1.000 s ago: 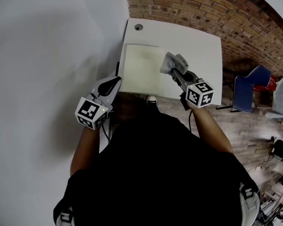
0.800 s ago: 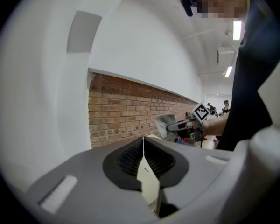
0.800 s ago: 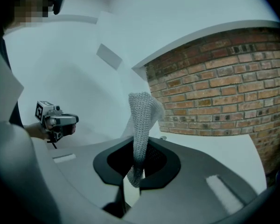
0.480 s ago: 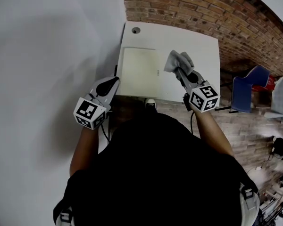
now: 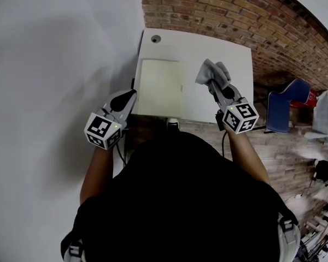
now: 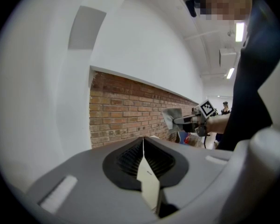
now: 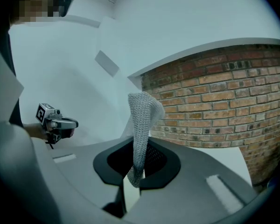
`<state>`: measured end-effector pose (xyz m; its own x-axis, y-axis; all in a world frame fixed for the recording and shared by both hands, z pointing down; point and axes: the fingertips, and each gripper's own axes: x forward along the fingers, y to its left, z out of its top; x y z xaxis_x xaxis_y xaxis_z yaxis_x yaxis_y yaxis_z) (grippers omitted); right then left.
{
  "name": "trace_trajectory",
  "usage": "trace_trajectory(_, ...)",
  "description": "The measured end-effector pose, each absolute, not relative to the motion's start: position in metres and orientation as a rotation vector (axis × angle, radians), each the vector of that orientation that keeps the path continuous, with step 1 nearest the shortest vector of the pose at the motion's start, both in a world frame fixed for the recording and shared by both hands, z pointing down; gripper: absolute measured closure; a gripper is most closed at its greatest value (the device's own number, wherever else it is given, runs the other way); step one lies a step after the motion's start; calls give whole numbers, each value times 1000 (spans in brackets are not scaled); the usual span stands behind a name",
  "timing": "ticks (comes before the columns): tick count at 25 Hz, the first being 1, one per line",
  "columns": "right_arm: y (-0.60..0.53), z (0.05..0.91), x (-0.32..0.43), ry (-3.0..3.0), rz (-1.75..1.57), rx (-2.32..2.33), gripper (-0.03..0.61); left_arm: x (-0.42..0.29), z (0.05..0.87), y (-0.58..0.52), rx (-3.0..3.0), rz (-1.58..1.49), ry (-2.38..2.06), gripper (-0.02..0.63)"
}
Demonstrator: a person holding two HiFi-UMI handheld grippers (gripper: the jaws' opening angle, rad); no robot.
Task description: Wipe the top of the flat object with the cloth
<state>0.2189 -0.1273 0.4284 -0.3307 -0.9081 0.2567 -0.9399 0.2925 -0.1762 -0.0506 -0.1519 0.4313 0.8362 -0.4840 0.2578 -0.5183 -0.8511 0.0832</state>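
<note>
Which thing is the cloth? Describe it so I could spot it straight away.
Find the brick wall, then the white table against it. Over the table's right half, beside the pale flat panel, the right tool holds the cloth. It is the only soft thing there: grey, knitted and crumpled.

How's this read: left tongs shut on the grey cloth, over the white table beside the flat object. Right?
No: the right tongs are shut on the grey cloth, over the white table beside the flat object. Right gripper view shows it.
</note>
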Motion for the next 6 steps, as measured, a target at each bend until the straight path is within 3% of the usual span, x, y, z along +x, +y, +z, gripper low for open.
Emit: trace_trajectory(6,-132,425,228,-2433,440,1762,568,-43,425,-161,2869,307,-781,611)
